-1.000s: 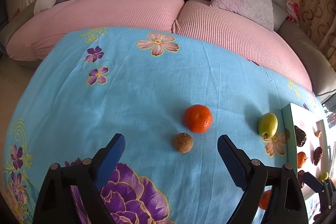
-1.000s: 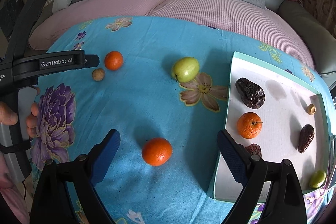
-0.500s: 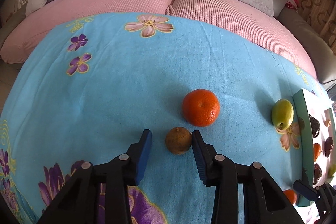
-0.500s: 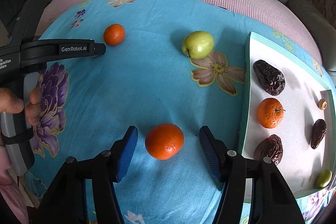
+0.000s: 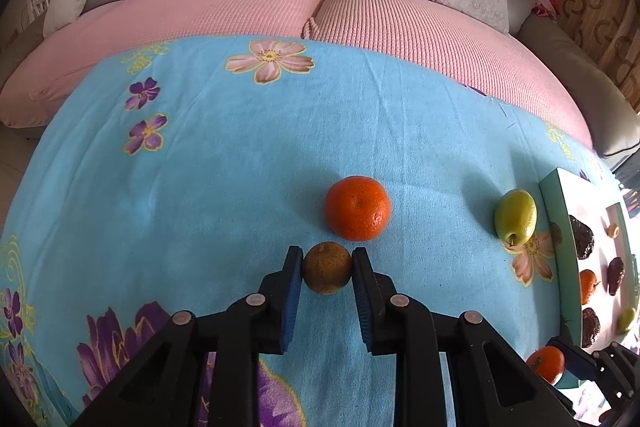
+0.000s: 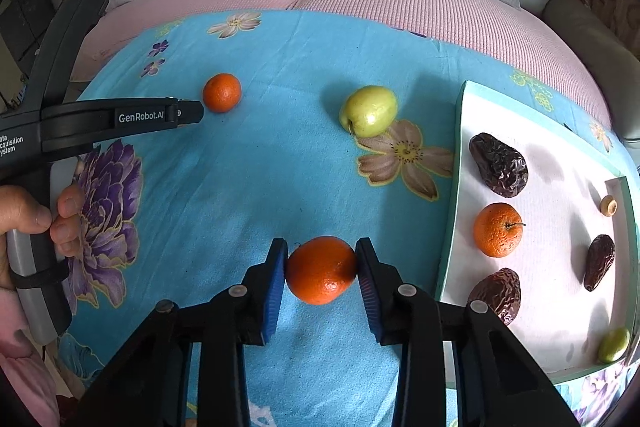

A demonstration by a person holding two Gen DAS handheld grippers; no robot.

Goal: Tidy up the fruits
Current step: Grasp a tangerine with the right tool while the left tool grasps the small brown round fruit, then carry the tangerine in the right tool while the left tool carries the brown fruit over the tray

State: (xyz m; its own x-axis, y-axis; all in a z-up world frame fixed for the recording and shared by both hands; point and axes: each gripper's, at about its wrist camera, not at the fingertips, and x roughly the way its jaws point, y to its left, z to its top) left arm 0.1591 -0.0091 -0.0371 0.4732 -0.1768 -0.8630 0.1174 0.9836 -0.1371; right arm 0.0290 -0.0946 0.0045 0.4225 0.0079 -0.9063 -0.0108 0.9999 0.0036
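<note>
1. Left gripper [image 5: 326, 269]: blue ribbed pads closed on a small brown fruit [image 5: 326, 268], which sits on the blue flowered cloth [image 5: 224, 187] covering the tabletop. Both pads touch its sides at about the widest part. Whether it is lifted cannot be told.
2. Small brown fruit: round, dull, rough-looking skin. Judged light and fairly firm, with a thin shell that may dent under a hard squeeze; hold across the middle, gently.
3. Right gripper [image 6: 321, 269]: pads clamped on an orange mandarin [image 6: 321, 269], low over the cloth, just beside the tray [image 6: 450, 227]. Contact is at the fruit's equator on both sides.
4. Mandarin, held: glossy, pitted peel, slightly flattened sphere. Judged light and springy with loose skin; it could roll out if held off-centre, so the mid-line hold suits it.
5. Second mandarin [image 5: 357, 208]: loose on the cloth, just beyond the brown fruit, near but apparently not touching it.
6. Green fruit [image 6: 370, 111]: smooth, waxy, apple-like, with a stem dimple; lies on a printed flower, near the tray's far corner. Judged firmer and heavier than the rest, and slippery.
7. Tray: shallow, white inside, teal rim. It holds wrinkled dark dates [image 6: 498, 164], one stemmed mandarin [image 6: 498, 230], a small green fruit [image 6: 614, 345] and a small tan fruit [image 6: 609, 205], all spaced apart.
8. Cloth: soft, napped, slightly creased; likely to damp rolling.
</note>
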